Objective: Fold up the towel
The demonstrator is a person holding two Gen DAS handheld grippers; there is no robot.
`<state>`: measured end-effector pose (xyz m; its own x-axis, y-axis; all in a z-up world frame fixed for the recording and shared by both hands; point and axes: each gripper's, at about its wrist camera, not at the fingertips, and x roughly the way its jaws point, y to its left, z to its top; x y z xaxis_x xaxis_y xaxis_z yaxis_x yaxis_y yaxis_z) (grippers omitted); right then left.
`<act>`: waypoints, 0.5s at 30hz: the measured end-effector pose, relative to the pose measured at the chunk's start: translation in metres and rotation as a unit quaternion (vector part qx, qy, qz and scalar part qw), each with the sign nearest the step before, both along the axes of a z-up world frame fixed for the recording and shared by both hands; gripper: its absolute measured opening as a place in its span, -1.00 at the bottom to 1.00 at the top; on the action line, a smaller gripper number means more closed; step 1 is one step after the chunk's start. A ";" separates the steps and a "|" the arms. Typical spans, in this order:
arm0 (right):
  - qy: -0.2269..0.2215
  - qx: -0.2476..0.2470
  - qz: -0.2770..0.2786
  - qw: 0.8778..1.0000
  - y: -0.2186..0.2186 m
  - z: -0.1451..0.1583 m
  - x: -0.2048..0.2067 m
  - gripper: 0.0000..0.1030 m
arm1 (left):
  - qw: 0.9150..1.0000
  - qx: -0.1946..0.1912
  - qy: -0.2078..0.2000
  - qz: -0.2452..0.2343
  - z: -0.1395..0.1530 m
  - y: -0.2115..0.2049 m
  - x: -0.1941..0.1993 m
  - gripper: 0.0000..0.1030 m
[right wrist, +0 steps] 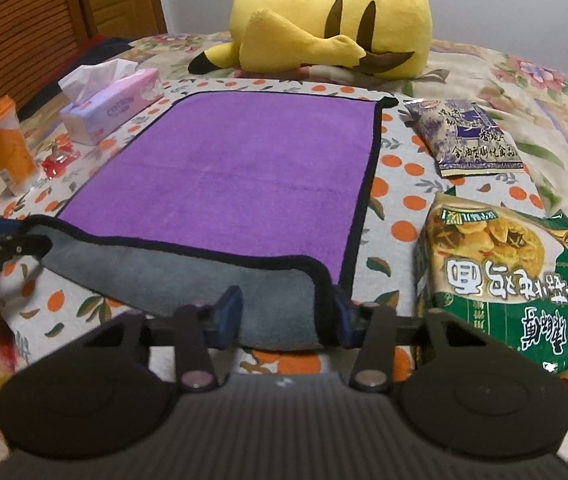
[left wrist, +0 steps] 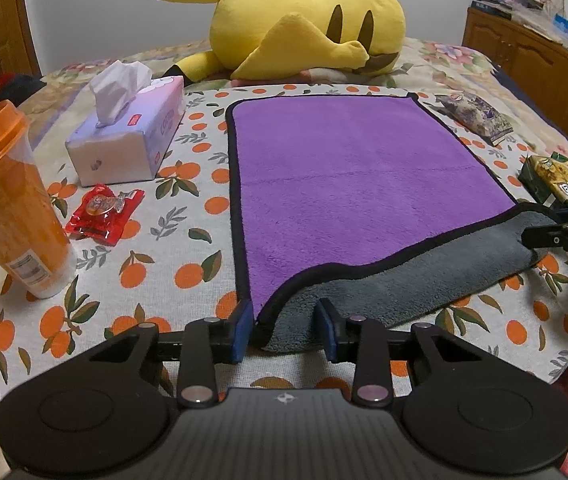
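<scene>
While the purple towel (left wrist: 364, 184) is spread flat on the orange-print cloth (left wrist: 188, 276), its near edge is turned back so that the grey underside is shown. The near left corner is straddled by the spread fingers of the left gripper (left wrist: 287, 330), and the near right corner by those of the right gripper (right wrist: 284, 316), also spread. A green noodle packet (right wrist: 508, 280) is seen fully only in the right wrist view. Black piping is seen along the towel's edges.
</scene>
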<state>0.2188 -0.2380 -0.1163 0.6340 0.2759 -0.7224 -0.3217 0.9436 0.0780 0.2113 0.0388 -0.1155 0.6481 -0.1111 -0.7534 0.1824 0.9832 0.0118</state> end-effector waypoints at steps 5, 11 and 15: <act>-0.002 0.001 -0.001 1.000 -0.003 0.002 0.001 -0.47 | 1.000 0.002 -0.004 -0.005 0.001 -0.002 -0.001 -0.29; -0.001 -0.010 0.000 1.000 -0.002 -0.002 0.001 -0.57 | 1.000 0.010 -0.011 -0.011 0.001 -0.004 -0.002 -0.29; -0.007 -0.014 0.005 1.000 0.000 0.000 -0.001 -0.65 | 1.000 0.012 -0.016 -0.015 0.003 -0.006 -0.003 -0.29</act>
